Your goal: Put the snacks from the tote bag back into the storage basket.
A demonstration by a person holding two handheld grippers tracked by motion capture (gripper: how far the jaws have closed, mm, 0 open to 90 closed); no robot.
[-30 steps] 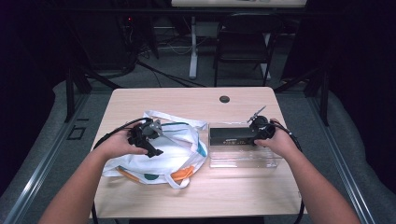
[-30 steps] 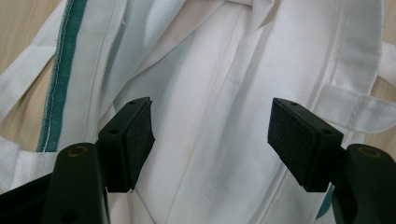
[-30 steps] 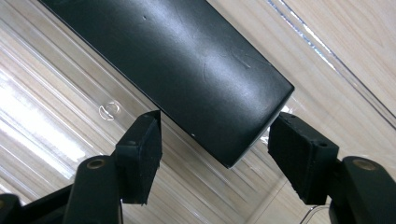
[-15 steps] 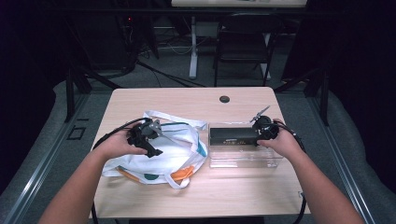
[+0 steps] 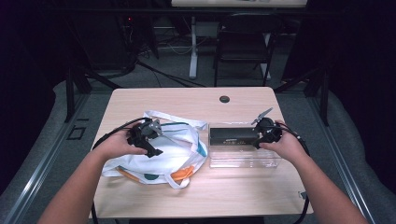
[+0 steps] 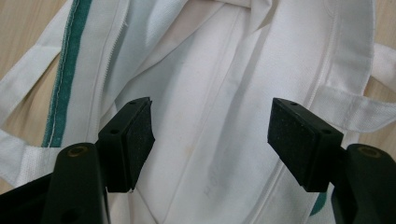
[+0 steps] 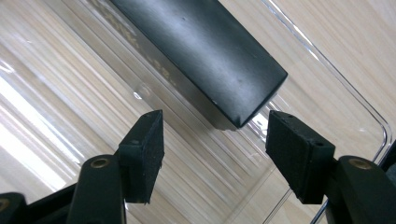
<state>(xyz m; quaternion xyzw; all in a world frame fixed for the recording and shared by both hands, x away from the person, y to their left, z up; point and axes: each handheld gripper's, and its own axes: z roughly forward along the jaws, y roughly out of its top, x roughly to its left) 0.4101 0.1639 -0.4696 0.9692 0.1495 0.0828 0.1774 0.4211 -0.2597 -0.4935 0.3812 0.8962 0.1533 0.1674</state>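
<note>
Your right gripper (image 7: 210,149) hangs wide open over the black box's (image 7: 201,51) end in the clear tray (image 5: 243,158), gripping nothing; its jaws have just been closing slightly. Your left gripper (image 6: 210,135) gapes over the white bag (image 6: 224,93), whose contents stay hidden.

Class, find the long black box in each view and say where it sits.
High view: black box right of centre, in the clear tray.
Left gripper view: not in it.
Right gripper view: black box at top centre.
Shared landmark: the clear tray.
</note>
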